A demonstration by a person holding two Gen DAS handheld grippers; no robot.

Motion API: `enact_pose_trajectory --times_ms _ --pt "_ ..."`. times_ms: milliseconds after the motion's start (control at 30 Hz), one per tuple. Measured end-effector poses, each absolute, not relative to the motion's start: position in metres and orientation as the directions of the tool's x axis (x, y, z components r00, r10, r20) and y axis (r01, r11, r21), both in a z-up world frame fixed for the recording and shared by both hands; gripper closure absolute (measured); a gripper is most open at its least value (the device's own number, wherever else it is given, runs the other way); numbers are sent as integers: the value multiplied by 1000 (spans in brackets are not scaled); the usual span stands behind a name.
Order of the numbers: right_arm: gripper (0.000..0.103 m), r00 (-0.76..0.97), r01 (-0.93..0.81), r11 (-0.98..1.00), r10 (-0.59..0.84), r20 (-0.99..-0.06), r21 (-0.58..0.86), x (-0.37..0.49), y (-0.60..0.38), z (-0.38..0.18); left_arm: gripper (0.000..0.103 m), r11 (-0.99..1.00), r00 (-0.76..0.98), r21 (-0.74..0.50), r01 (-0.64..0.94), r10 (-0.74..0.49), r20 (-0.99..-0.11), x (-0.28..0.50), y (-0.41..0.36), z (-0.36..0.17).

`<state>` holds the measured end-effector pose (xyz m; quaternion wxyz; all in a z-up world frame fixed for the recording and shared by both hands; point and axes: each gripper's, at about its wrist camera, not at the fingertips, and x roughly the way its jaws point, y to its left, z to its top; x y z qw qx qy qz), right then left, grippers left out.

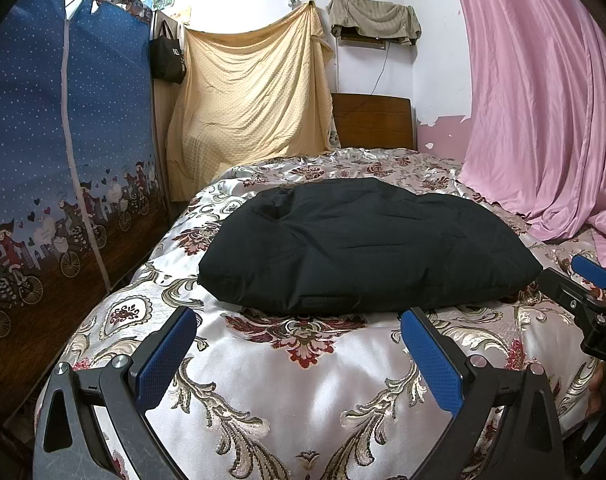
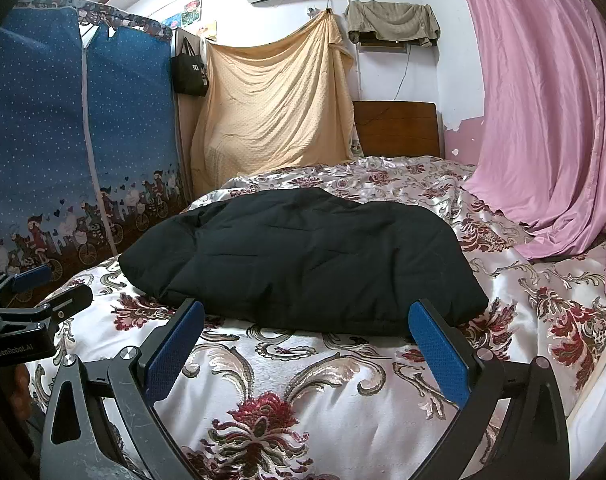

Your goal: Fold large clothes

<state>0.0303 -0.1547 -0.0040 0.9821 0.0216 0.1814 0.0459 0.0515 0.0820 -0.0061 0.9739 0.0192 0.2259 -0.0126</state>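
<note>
A black padded garment (image 1: pixel 363 244) lies folded in a compact bundle on the flowered satin bedspread (image 1: pixel 303 380); it also shows in the right wrist view (image 2: pixel 303 260). My left gripper (image 1: pixel 299 320) is open and empty, its blue pads just short of the bundle's near edge. My right gripper (image 2: pixel 307 312) is open and empty, its fingertips at the bundle's near edge. The right gripper also shows at the right edge of the left wrist view (image 1: pixel 591 280), and the left gripper at the left edge of the right wrist view (image 2: pixel 31 284).
A blue fabric wardrobe (image 1: pixel 63 160) stands left of the bed. A yellow blanket (image 1: pixel 247 100) hangs at the back beside a wooden headboard (image 1: pixel 373 120). A pink curtain (image 1: pixel 543 100) drapes onto the bed's right side.
</note>
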Motion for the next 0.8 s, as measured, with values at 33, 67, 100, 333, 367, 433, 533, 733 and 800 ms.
enact_pose_trajectory --times_ms 33,67,100,333,367,433,533,733,800 --pt "2 930 -83 995 98 -354 59 30 -155 -4 0 999 898 32 33 -16 -441 51 82 -6" --pt "2 930 -84 995 99 -354 59 30 -155 -5 0 999 898 32 33 -15 -440 51 82 -6" --pt "2 930 -83 995 98 -354 59 30 -155 -4 0 999 898 32 33 -15 -440 51 82 -6" --pt "2 930 -82 995 98 -354 60 30 -154 -5 0 999 898 31 33 -16 -440 51 82 -6" --pt "2 930 -82 995 98 -354 60 30 -154 -5 0 999 898 31 33 -16 -440 51 82 -6" --pt "2 930 -82 995 98 -355 59 30 -154 -5 0 999 897 31 33 -16 -441 51 82 -6" --pt "2 930 -82 995 98 -355 60 30 -154 -4 0 999 897 29 29 -13 -442 50 82 -6" --pt "2 929 -86 994 102 -356 61 30 -153 -6 0 999 893 32 -6 20 -450 48 83 -7" --pt "2 929 -86 994 102 -356 60 30 -152 -7 0 999 892 33 -9 23 -451 48 83 -8"
